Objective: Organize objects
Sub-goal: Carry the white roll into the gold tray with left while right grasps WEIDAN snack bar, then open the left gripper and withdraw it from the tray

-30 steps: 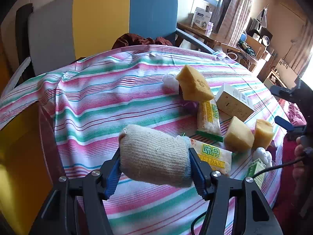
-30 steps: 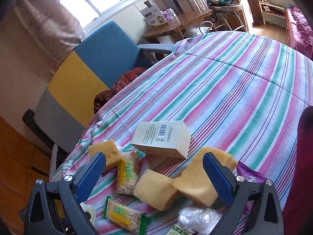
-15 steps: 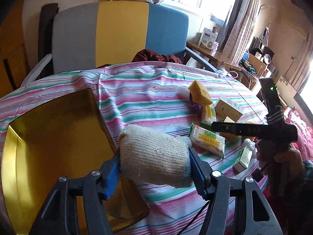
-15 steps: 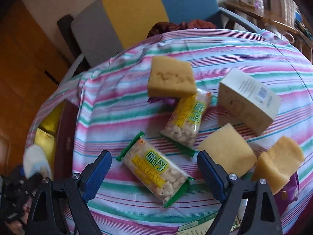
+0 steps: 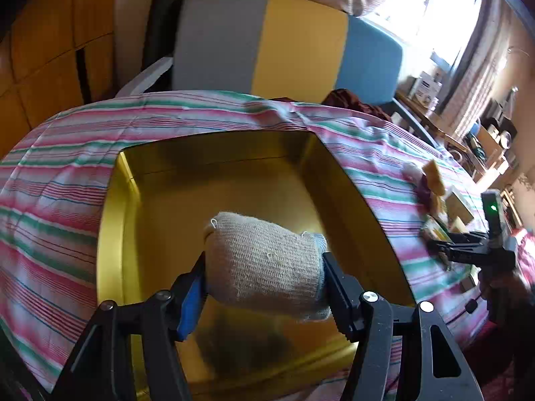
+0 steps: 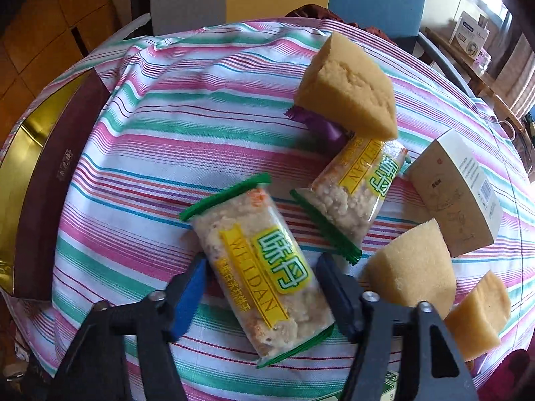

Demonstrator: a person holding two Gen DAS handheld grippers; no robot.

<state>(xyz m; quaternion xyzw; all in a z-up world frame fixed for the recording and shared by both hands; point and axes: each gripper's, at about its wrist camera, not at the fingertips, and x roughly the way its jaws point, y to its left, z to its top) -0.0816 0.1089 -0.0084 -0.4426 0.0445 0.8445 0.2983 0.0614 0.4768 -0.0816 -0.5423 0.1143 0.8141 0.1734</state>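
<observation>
My left gripper [image 5: 264,260] is shut on a rolled beige knitted cloth [image 5: 267,267] and holds it above the inside of a gold tray [image 5: 214,153]. In the right wrist view my right gripper [image 6: 262,264] points down at the table. A clear snack packet [image 6: 267,250] with a yellow and green label lies flat between its fingers. The jaws are closing and the pads have just come to the packet's sides. The packet does not look squeezed or lifted.
A second snack packet [image 6: 357,187], three yellow sponge blocks [image 6: 347,83] [image 6: 414,267] [image 6: 478,314], a purple wrapper [image 6: 317,123] and a cardboard box [image 6: 458,193] crowd the striped tablecloth [image 6: 187,100]. The tray's maroon outer wall [image 6: 57,173] stands at the left. A grey, yellow and blue chair [image 5: 284,43] is behind the table.
My left gripper carried the cloth leftward from over the cloth-covered table to over the gold tray. My right gripper swung down over the nearer snack packet and its jaws narrowed around it.
</observation>
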